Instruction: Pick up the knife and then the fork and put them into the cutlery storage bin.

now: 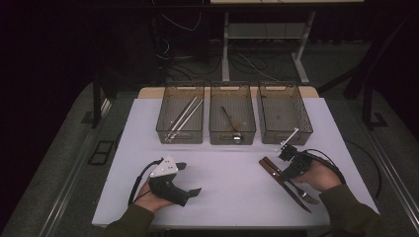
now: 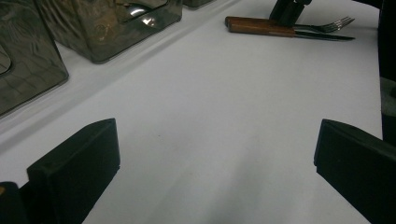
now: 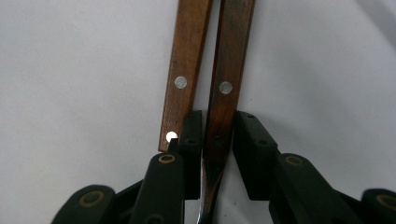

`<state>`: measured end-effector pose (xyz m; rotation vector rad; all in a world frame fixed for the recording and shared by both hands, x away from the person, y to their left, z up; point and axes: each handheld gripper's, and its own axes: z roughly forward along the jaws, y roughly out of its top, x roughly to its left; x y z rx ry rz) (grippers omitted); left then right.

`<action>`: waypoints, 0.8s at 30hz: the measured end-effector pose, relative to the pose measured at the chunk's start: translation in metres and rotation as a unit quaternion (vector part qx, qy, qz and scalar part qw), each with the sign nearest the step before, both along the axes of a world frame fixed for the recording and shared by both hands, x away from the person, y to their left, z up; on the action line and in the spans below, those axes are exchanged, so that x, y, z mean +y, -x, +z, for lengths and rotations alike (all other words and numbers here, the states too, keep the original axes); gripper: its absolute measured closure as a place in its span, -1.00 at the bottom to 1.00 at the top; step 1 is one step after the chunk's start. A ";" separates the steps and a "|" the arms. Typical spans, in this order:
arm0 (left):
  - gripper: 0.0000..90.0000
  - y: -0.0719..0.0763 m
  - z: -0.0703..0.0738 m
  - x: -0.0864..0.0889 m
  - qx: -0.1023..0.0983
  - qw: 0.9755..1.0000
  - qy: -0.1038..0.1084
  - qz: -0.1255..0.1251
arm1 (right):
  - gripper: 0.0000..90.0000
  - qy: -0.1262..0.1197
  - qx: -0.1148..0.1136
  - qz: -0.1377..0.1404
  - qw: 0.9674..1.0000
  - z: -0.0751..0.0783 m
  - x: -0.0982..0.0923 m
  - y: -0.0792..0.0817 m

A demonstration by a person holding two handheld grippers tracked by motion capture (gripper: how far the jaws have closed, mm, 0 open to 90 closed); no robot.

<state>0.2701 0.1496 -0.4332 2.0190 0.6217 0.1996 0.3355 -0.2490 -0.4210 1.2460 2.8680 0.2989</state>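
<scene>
Two wooden-handled utensils (image 3: 205,88), three bins (image 1: 232,118).

Tongs (image 3: 218,149) straddle one wooden handle (image 3: 229,93), beside a second handle (image 3: 184,79).

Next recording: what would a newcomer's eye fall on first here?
Likely the right gripper, whose jaws straddle one of two wooden-handled utensils lying side by side at the white table's right. Next, three dark bins in a row at the far edge, and the left gripper open, nothing between its jaws.
</scene>
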 end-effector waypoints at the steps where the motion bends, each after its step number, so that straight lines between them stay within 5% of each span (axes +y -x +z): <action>1: -1.00 0.000 0.000 0.000 0.000 1.000 0.000 0.000 | 0.62 0.006 0.007 0.001 1.000 0.000 0.002 -0.002; 8: -1.00 0.000 0.000 0.000 -0.001 1.000 0.000 0.000 | 0.71 0.039 0.025 0.000 0.999 0.001 0.010 -0.008; 24: -1.00 0.000 0.000 0.000 0.000 1.000 -0.001 -0.001 | 0.72 -0.008 -0.007 -0.007 1.000 0.005 -0.007 -0.002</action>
